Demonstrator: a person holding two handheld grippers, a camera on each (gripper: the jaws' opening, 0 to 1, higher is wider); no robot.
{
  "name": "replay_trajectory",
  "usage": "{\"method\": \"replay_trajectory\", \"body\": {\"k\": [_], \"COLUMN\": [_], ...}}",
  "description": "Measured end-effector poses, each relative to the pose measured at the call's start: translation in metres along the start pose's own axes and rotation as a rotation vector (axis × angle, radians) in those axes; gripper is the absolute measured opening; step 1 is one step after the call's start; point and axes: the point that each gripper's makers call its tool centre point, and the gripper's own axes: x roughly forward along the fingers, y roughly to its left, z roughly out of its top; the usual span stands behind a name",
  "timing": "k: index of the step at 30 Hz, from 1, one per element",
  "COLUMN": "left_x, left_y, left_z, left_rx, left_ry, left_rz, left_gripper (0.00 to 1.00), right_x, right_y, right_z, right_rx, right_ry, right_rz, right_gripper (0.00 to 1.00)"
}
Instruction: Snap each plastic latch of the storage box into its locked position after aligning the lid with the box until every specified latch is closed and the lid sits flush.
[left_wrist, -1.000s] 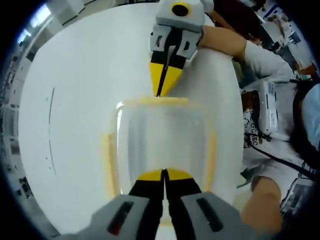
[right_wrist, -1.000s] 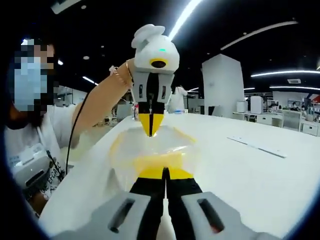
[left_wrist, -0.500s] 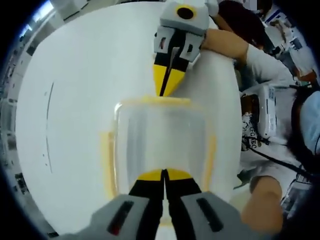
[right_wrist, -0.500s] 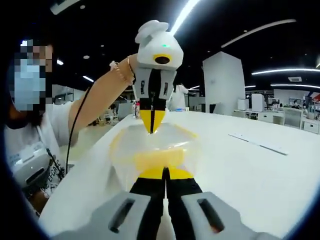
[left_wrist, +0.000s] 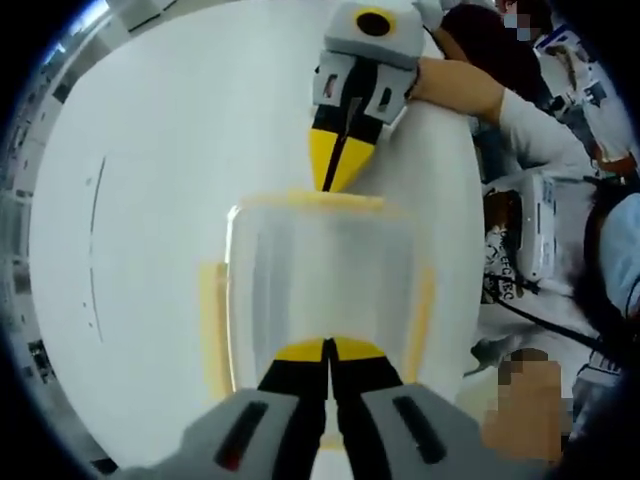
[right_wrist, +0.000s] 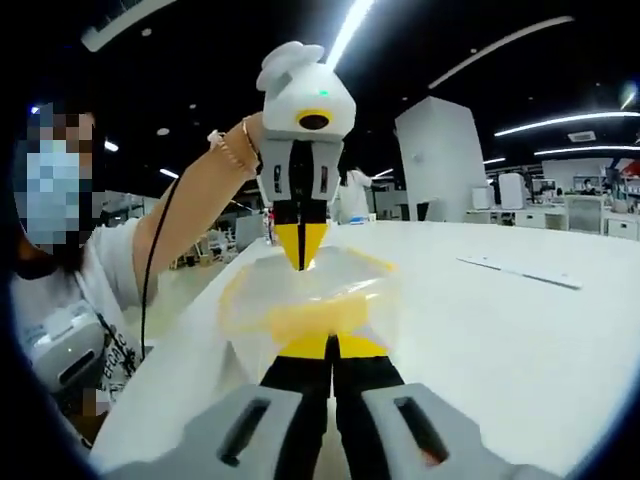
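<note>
A clear plastic storage box (left_wrist: 320, 290) with its lid on stands on the white table (left_wrist: 160, 150). Yellow latches lie along its left side (left_wrist: 212, 330), its right side (left_wrist: 422, 310) and its far end (left_wrist: 315, 201). My left gripper (left_wrist: 328, 346) is shut, its tips resting on the box's near end. My right gripper (left_wrist: 335, 186) comes in from the top, shut, with its tips down on the far-end latch. In the right gripper view, my right gripper (right_wrist: 330, 342) sits shut on a yellow latch (right_wrist: 305, 318) of the box (right_wrist: 300, 290), and the left gripper (right_wrist: 300, 264) touches the opposite end.
A person (left_wrist: 530, 220) in a white shirt stands at the table's right edge, close to the box. A thin dark strip (left_wrist: 95, 250) lies on the table to the left, also seen as a strip (right_wrist: 520, 272) at the right. Desks fill the room behind.
Both views have shifted slightly with the hands. The two grippers stay shut at opposite ends of the box, and the box has not moved.
</note>
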Motion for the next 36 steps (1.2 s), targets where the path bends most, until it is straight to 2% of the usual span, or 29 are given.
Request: {"method": "replay_trajectory", "body": {"k": [8, 12, 13, 16, 22, 23, 24, 25, 26, 27, 29, 36], "left_x": [0.000, 0.000, -0.001, -0.004, -0.004, -0.004, -0.004, -0.004, -0.004, -0.004, -0.003, -0.002], "left_y": [-0.002, -0.003, -0.005, -0.006, -0.006, -0.006, -0.006, -0.005, -0.005, -0.005, -0.004, -0.002], "left_z": [0.001, 0.001, 0.002, 0.002, 0.002, 0.002, 0.001, 0.001, 0.001, 0.000, -0.001, -0.003], "left_rx": [0.000, -0.001, 0.002, -0.002, 0.001, -0.001, -0.002, -0.002, -0.002, -0.005, -0.011, -0.026], "left_ry": [0.014, 0.008, 0.004, 0.006, 0.032, 0.035, 0.038, 0.040, 0.041, 0.042, 0.041, 0.042], "left_rz": [-0.003, -0.009, -0.022, -0.012, -0.006, -0.005, -0.005, -0.005, -0.005, -0.005, -0.005, -0.008], "left_gripper": [0.00, 0.00, 0.00, 0.00, 0.00, 0.00, 0.00, 0.00, 0.00, 0.00, 0.00, 0.00], "right_x": [-0.001, 0.001, 0.006, 0.007, 0.004, 0.004, 0.005, 0.005, 0.004, 0.004, 0.004, 0.004], "right_y": [0.002, 0.004, 0.009, 0.002, 0.000, 0.000, 0.007, 0.011, -0.001, -0.002, 0.002, 0.004], "right_z": [0.000, -0.001, -0.018, -0.006, -0.005, -0.005, -0.007, -0.006, -0.003, -0.003, -0.004, -0.003], "right_rx": [0.038, 0.031, 0.071, 0.035, 0.044, -0.037, -0.032, 0.059, 0.049, -0.008, 0.010, -0.021], "right_ry": [-0.006, -0.001, 0.091, 0.038, 0.031, 0.024, 0.026, 0.020, 0.021, 0.023, 0.023, 0.033], "right_rz": [-0.002, -0.013, -0.010, -0.022, -0.018, -0.029, -0.028, -0.014, -0.015, -0.023, -0.020, -0.032], "right_gripper": [0.00, 0.00, 0.00, 0.00, 0.00, 0.00, 0.00, 0.00, 0.00, 0.00, 0.00, 0.00]}}
